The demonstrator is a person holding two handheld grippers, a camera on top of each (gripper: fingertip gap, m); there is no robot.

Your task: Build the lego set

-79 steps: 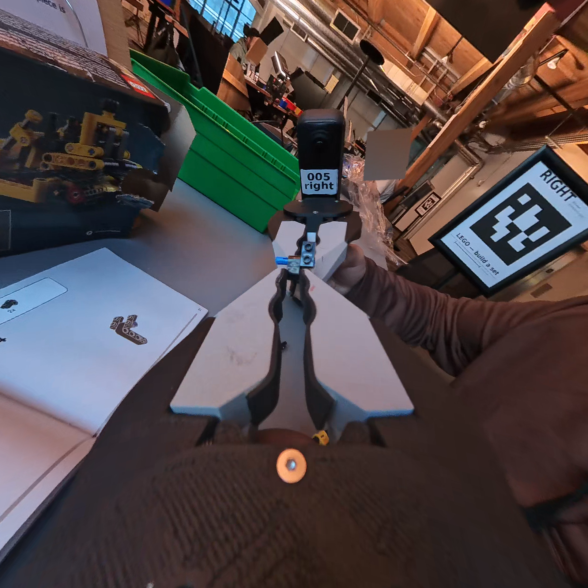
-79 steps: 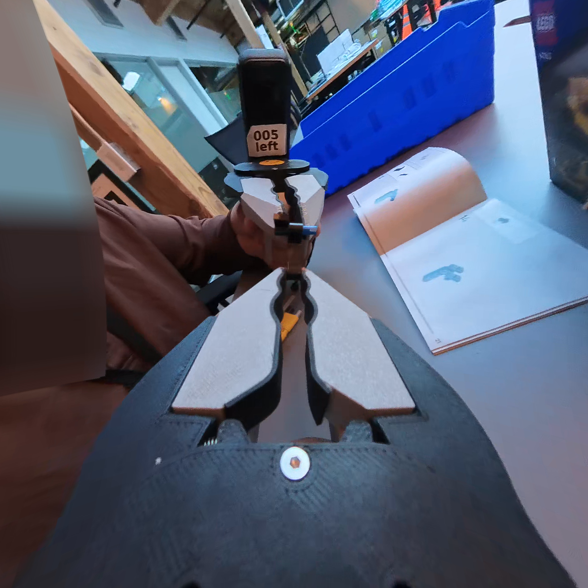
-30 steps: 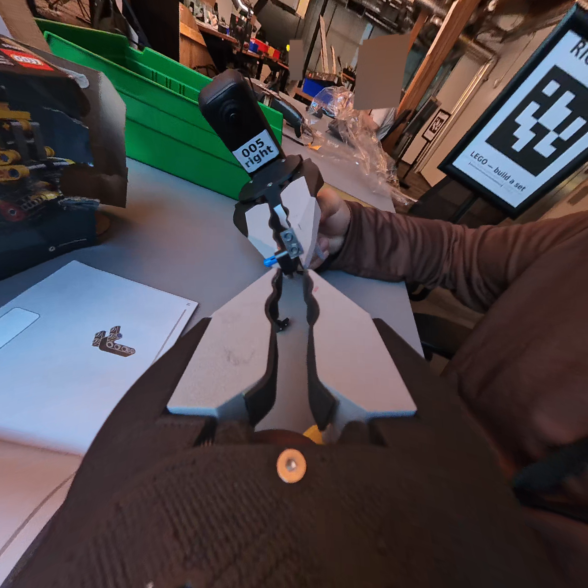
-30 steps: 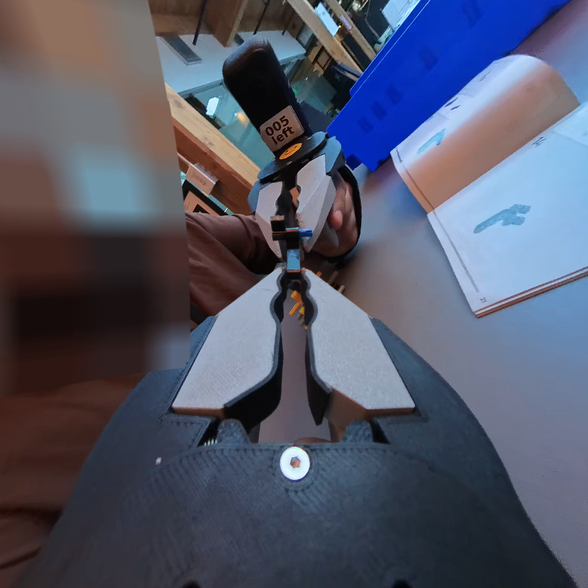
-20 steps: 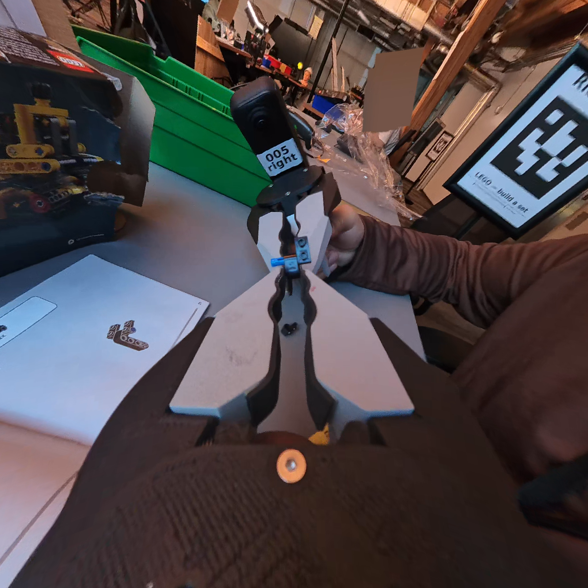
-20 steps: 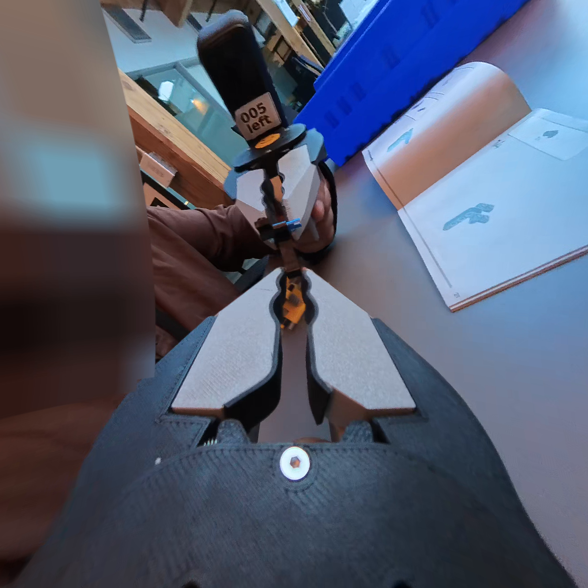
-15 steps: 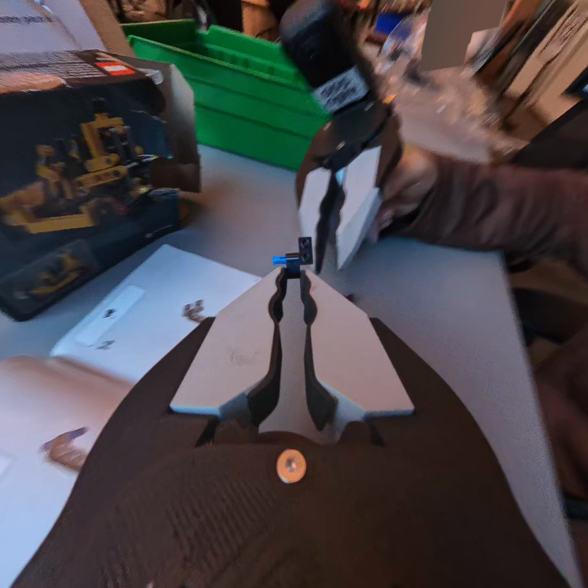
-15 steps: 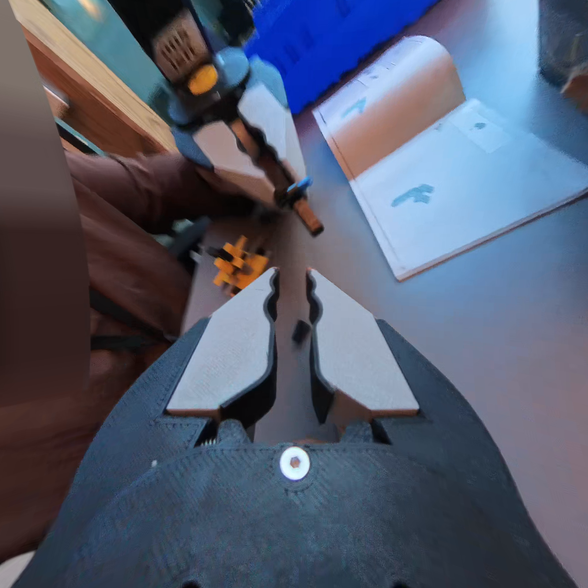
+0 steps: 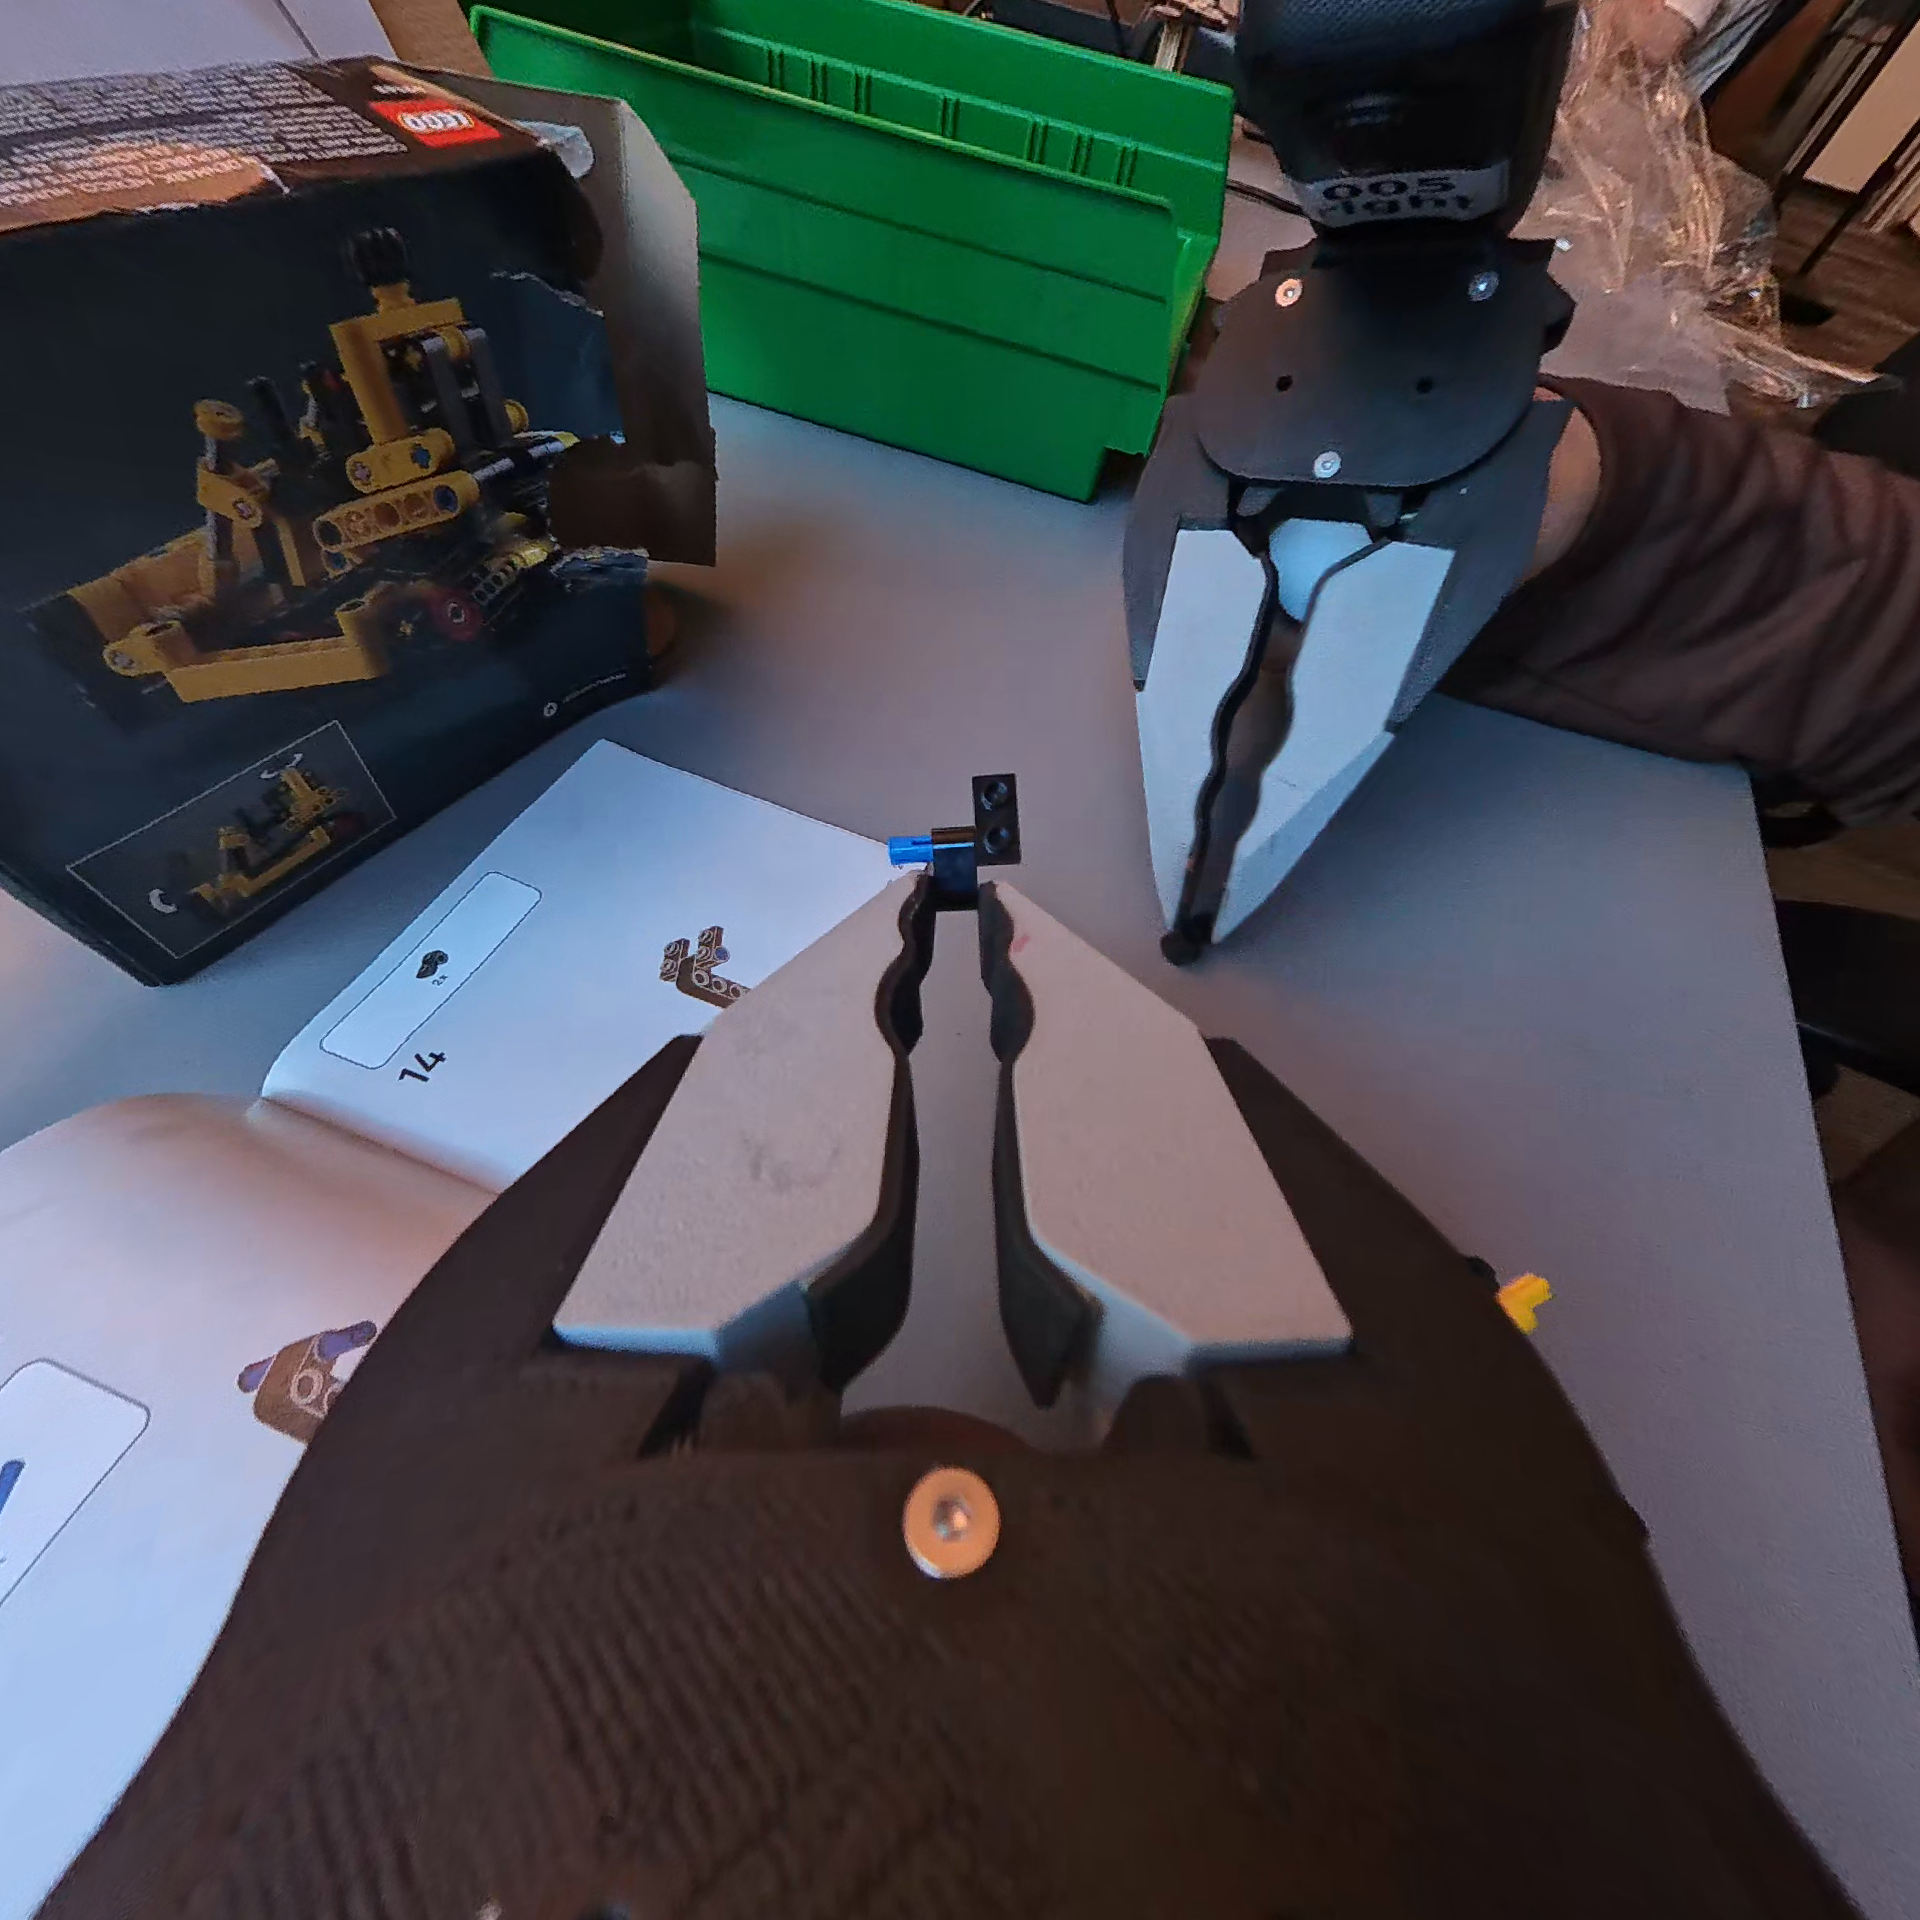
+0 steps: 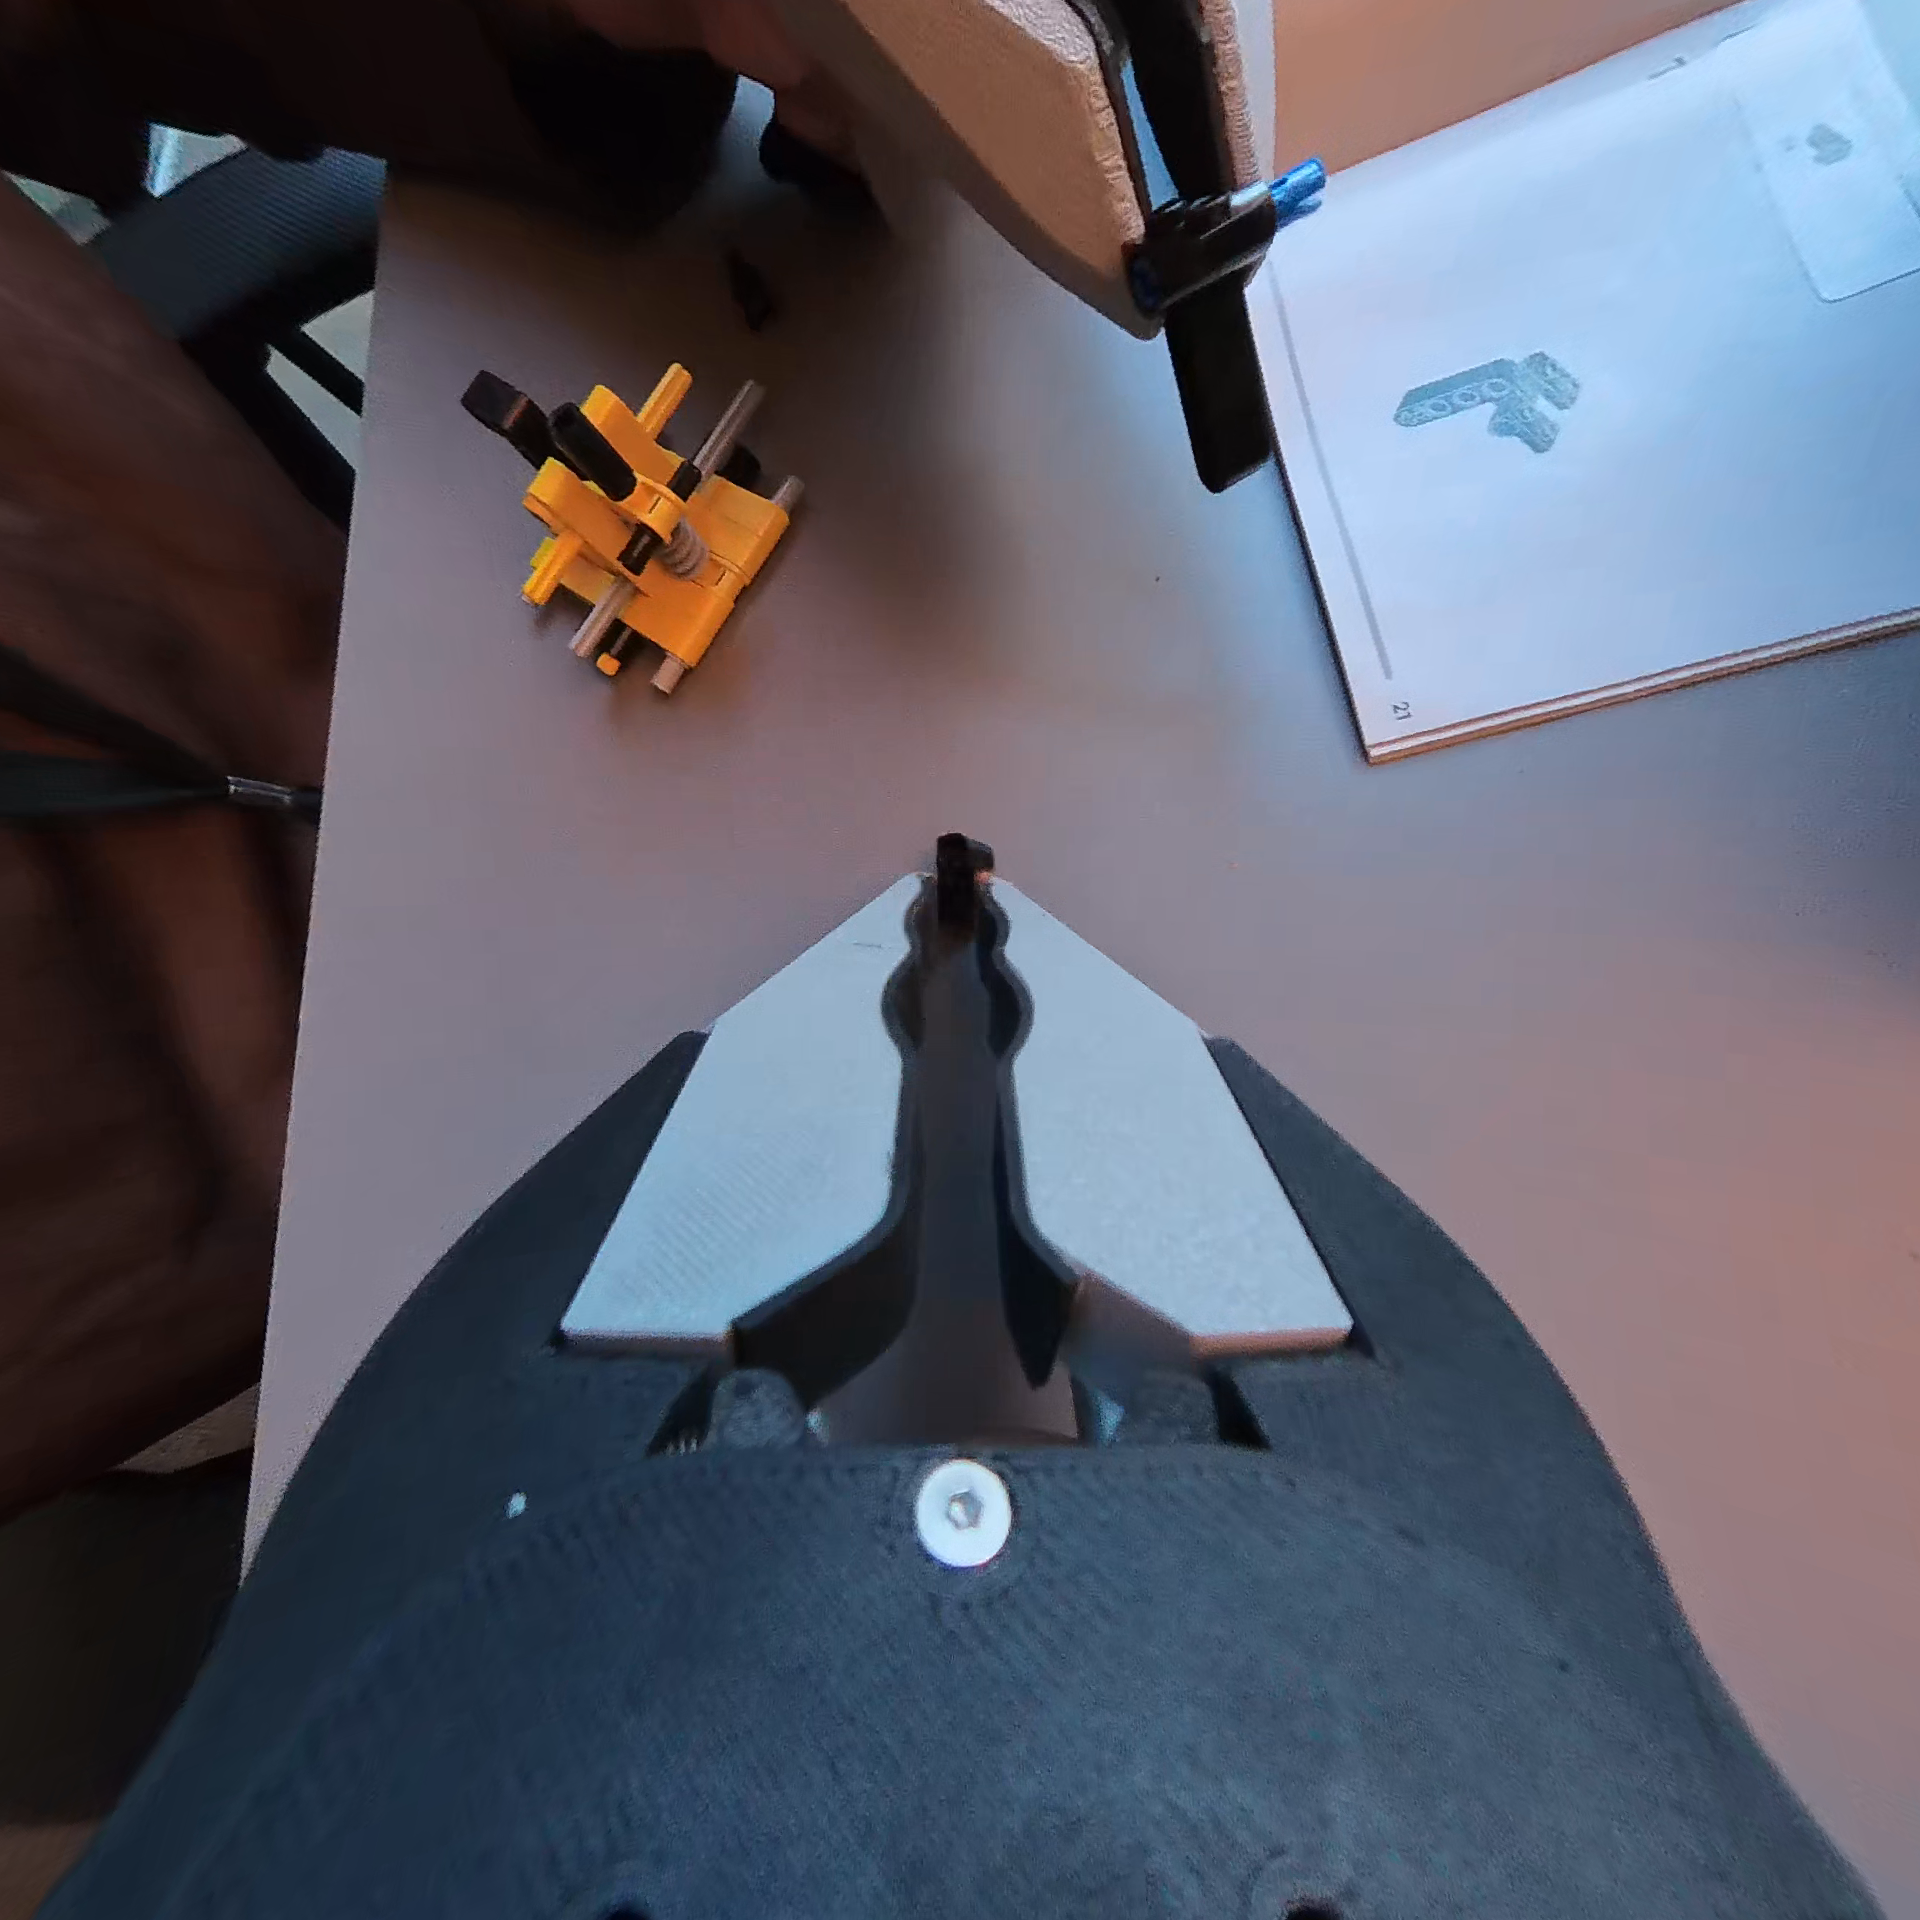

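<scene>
My left gripper point(image 9: 951, 891) is shut on a black beam piece with a blue pin point(image 9: 982, 831), held above the open instruction booklet point(image 9: 582, 935). It also shows at the top of the right wrist view, where the beam point(image 10: 1216, 343) hangs over the booklet point(image 10: 1621, 540). My right gripper point(image 10: 956, 883) points down at the grey table point(image 10: 1143, 727), shut on a small black pin point(image 10: 958, 857). In the left wrist view the right gripper point(image 9: 1184, 940) has its tips on the table. A yellow sub-assembly point(image 10: 644, 520) lies near the table's edge.
The set's box point(image 9: 312, 468) stands at the left, with green bins point(image 9: 935, 260) behind and a clear plastic bag point(image 9: 1683, 208) at the back right. A loose black piece point(image 10: 750, 291) lies beside the yellow sub-assembly. A person's brown sleeve point(image 9: 1714, 603) crosses the table's right edge. One gripper's finger ends stand about 9 cm off the other's.
The grippers moved apart. The right one let go of the beam piece, dropped to the table and shut on the small black pin. The left one kept the beam and swung over the booklet.
</scene>
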